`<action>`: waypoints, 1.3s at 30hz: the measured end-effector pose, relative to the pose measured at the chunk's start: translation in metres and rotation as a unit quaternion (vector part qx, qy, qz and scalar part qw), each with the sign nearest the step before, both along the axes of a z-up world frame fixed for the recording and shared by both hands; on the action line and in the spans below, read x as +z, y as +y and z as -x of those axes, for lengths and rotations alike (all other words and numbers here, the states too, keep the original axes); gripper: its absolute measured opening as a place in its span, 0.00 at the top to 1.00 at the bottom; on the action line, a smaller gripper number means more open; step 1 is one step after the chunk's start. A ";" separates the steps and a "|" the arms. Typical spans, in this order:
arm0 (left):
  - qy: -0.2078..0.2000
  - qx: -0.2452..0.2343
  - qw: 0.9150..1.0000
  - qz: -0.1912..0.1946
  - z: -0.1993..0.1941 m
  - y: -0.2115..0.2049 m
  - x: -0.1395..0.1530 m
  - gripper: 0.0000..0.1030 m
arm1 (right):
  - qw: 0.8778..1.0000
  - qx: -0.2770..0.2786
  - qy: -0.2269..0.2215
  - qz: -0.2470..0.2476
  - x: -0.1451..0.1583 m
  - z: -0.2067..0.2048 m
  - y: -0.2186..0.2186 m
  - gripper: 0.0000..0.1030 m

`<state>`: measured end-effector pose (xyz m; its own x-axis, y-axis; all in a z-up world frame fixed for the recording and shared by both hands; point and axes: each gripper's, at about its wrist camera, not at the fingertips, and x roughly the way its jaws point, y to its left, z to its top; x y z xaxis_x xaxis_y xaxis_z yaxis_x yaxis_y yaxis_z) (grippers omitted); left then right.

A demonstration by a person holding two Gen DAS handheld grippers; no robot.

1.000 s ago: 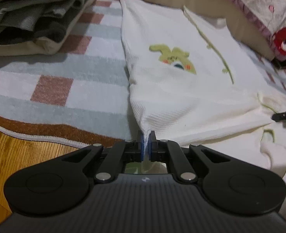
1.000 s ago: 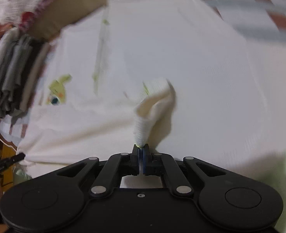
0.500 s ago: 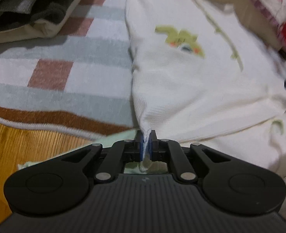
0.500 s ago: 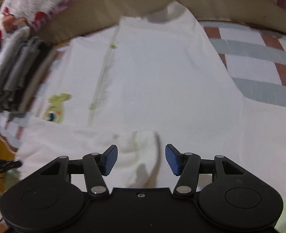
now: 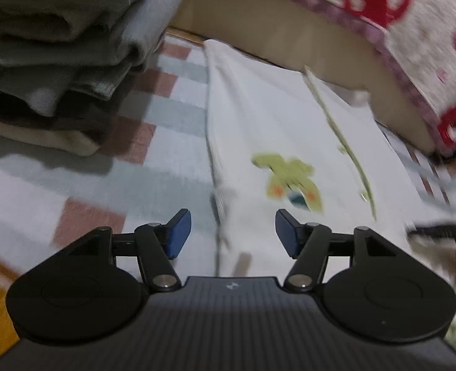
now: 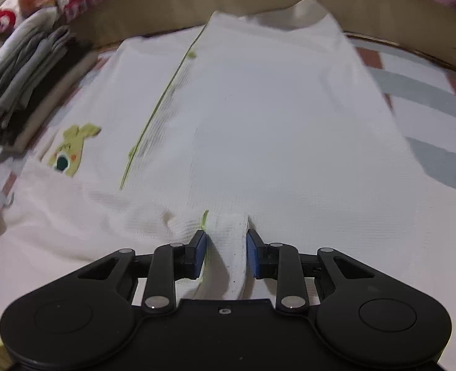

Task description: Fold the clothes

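Left gripper (image 5: 232, 232): we see its blue pads spread wide with nothing between them, hovering over the near left edge of the garment.
Right gripper (image 6: 226, 255): its jaws stand apart on either side of a raised fold of white cloth; the pads sit close to the fold, but we cannot say they touch it.
White garment (image 6: 258, 117): it lies spread flat on the checked blanket, reaching back to the tan bed edge. We note a thin green trim line (image 6: 163, 99) running down it and a yellow-green animal patch (image 6: 71, 148) on its left part (the same patch shows blurred in the left wrist view).
Checked blanket (image 5: 36, 173): white, grey-blue and reddish squares, under the garment and beside it.
Stack of folded clothes (image 5: 57, 71): greys, beige and a dark layer, piled on the blanket just left of the garment, apart from it.
Quilt (image 5: 413, 21): white with red prints and a purplish border, draped over the tan edge behind the garment.
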<state>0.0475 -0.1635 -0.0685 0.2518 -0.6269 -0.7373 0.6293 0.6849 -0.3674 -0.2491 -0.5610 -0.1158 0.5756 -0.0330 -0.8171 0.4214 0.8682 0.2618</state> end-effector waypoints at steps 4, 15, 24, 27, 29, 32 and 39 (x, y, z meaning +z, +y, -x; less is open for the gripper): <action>-0.003 -0.023 0.999 -0.030 -0.009 -0.040 -0.034 0.42 | 1.000 -0.008 0.000 -0.007 -0.002 0.002 -0.007 0.66; -0.116 -0.071 0.990 -0.038 0.015 -0.050 -0.038 0.93 | 0.998 -0.015 -0.048 0.044 0.018 0.004 0.004 0.94; -0.140 -0.061 0.984 -0.095 0.015 -0.050 -0.047 0.77 | 0.991 -0.019 0.032 0.127 0.004 -0.013 0.012 0.93; -0.120 -0.074 0.986 -0.089 0.022 -0.042 -0.041 0.75 | 0.982 -0.013 0.057 0.182 0.010 -0.014 0.021 0.89; -0.094 -0.094 0.988 -0.083 0.029 -0.038 -0.040 0.75 | 0.985 -0.008 0.038 0.170 0.021 -0.011 0.024 0.84; -0.055 -0.124 0.988 -0.074 0.040 -0.033 -0.038 0.73 | 0.994 0.029 -0.008 0.104 0.031 -0.012 0.031 0.64; 0.011 -0.182 0.981 -0.072 0.065 -0.017 -0.037 0.72 | 0.988 0.131 0.063 0.053 0.005 -0.035 0.066 0.57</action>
<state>-0.0174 -0.1804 -0.1059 0.0137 -0.5619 -0.8271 0.8344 0.4622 -0.3002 -0.2140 -0.4946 -0.1105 0.4705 0.0143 -0.8823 0.2011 0.9718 0.1230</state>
